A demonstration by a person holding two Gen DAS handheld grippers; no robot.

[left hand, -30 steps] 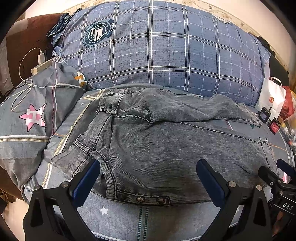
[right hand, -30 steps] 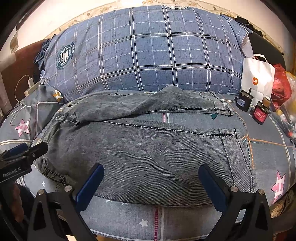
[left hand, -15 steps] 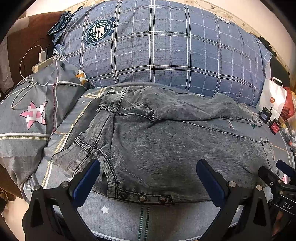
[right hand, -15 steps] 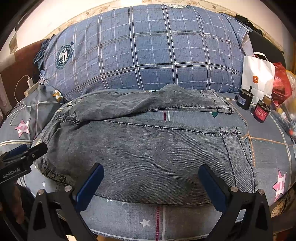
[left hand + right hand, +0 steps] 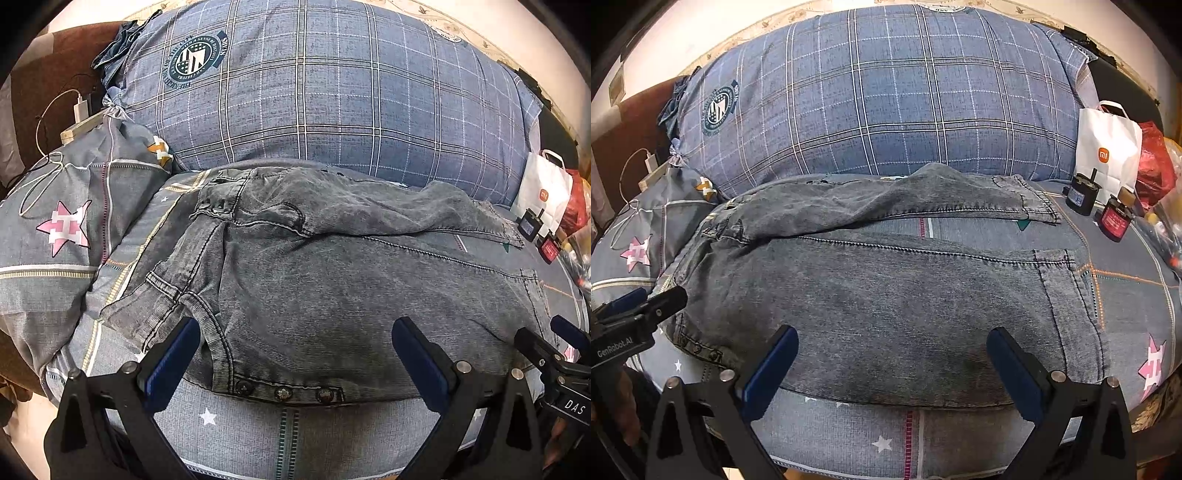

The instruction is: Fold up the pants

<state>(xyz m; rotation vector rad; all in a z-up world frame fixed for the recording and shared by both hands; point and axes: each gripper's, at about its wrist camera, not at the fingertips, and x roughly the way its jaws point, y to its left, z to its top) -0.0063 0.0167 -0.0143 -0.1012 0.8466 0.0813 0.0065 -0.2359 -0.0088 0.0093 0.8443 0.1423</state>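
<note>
Faded grey denim pants (image 5: 332,295) lying along the bed's (image 5: 258,435) near edge; left gripper (image 5: 295,354) and right gripper (image 5: 892,363) hovering released, risking grabbing bedsheet too

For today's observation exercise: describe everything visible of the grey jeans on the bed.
The grey jeans are faded, washed denim with dark stitching, lying flat across the star-print bedsheet. The waistband with metal buttons is at the left, and the hemmed legs run right, the far leg rumpled against the plaid pillow. Both tongs hover open near the front edge.
</note>
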